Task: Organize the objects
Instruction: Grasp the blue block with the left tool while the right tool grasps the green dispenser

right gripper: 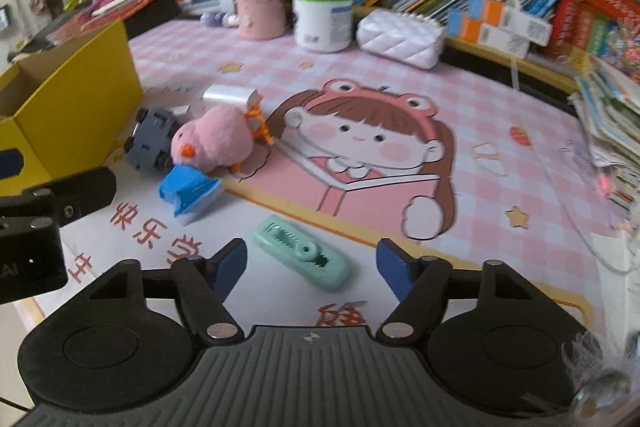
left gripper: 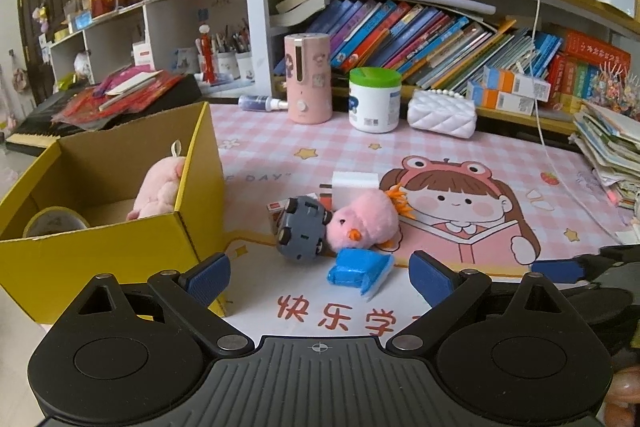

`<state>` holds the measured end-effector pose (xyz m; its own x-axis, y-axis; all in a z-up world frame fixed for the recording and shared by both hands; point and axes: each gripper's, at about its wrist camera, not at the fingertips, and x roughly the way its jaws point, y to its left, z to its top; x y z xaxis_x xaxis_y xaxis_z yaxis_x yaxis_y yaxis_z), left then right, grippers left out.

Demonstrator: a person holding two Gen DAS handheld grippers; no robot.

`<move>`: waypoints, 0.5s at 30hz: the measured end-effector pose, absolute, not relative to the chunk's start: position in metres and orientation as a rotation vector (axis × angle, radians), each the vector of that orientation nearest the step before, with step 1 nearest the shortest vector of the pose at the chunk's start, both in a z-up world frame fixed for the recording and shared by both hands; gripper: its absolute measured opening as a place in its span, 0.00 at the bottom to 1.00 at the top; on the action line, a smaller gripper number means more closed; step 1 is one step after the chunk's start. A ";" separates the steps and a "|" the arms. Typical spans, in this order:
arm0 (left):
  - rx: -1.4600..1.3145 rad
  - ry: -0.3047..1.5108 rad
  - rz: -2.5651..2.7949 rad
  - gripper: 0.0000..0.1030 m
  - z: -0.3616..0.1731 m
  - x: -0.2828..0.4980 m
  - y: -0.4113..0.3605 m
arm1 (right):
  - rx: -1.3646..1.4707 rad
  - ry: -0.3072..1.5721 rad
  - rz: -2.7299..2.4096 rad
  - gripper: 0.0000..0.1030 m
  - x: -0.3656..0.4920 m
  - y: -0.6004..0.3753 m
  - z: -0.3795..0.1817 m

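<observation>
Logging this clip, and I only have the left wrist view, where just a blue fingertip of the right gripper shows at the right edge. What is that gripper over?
Observer: A mint-green plastic gadget lies flat on the mat, between the fingers of the right gripper.
Operator: Is it gripped?
Observer: No. The jaws stand open, and bare mat shows between each pad and the gadget.
Operator: Does it touch the toy pile?
Observer: No. It lies apart from the blue block, on the side nearer the right gripper.
</observation>
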<state>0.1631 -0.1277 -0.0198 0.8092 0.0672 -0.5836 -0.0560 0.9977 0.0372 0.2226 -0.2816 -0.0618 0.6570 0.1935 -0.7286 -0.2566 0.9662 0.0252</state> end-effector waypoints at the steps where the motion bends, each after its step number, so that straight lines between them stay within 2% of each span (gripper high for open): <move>1: 0.020 0.627 0.067 0.94 -0.020 0.164 -0.128 | -0.087 0.820 0.265 0.64 0.225 -0.280 -0.064; 8: 0.027 0.647 0.066 0.92 -0.022 0.172 -0.130 | -0.139 0.859 0.307 0.52 0.246 -0.272 -0.084; 11: 0.020 0.659 0.060 0.90 -0.024 0.178 -0.133 | -0.140 0.882 0.332 0.36 0.250 -0.274 -0.089; 12: 0.015 0.663 0.056 0.90 -0.024 0.180 -0.134 | -0.142 0.879 0.340 0.25 0.249 -0.275 -0.088; 15: 0.007 0.684 0.044 0.86 -0.028 0.190 -0.139 | -0.155 0.872 0.352 0.22 0.247 -0.280 -0.086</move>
<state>0.1898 -0.1394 -0.0285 0.7739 0.0425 -0.6319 -0.0380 0.9991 0.0206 0.2472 -0.2797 -0.0856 0.5908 0.2384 -0.7708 -0.3635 0.9316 0.0095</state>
